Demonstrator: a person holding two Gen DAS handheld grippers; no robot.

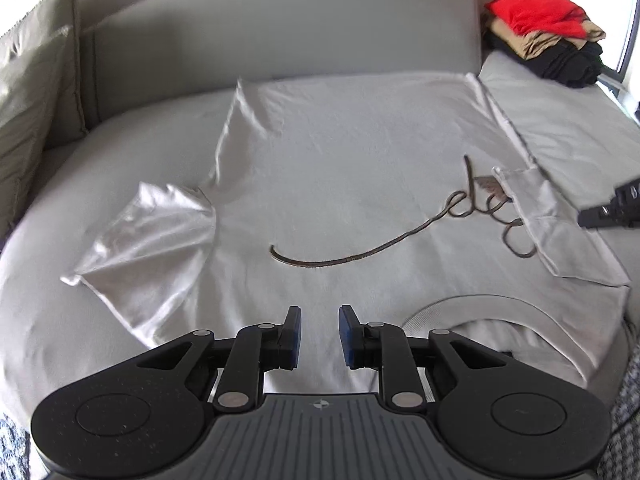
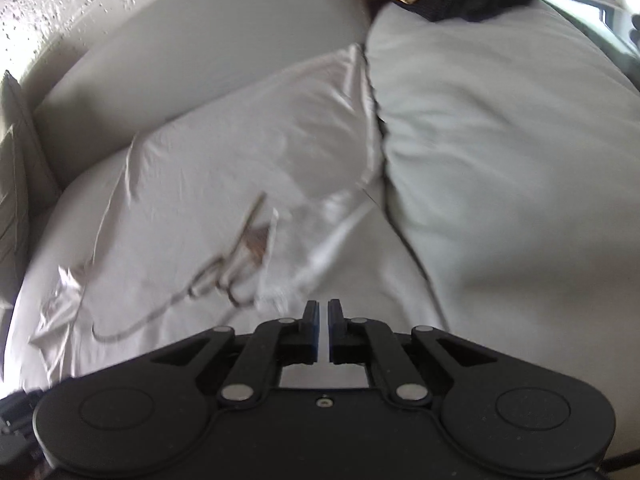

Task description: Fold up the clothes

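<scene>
The left tool (image 1: 319, 334) hangs over the near part of a white T-shirt (image 1: 340, 184), its blue-padded jaws a little apart with nothing between them and no fabric touched. The right tool (image 2: 323, 330) has its jaws drawn almost together, only a thin slit showing, and no cloth is seen pinched there; its view is blurred.

The T-shirt lies spread flat on a grey sofa seat (image 1: 132, 148), ribbed collar (image 1: 472, 308) near, hem far. The cotton is smooth with soft creases. A thin brown looping script (image 1: 400, 236) runs across the chest. The right sleeve is folded inward over the chest; the left sleeve (image 1: 148, 236) fans out, shiny and wrinkled. A folded stack (image 1: 548, 36), red over tan over black, sits far right.
</scene>
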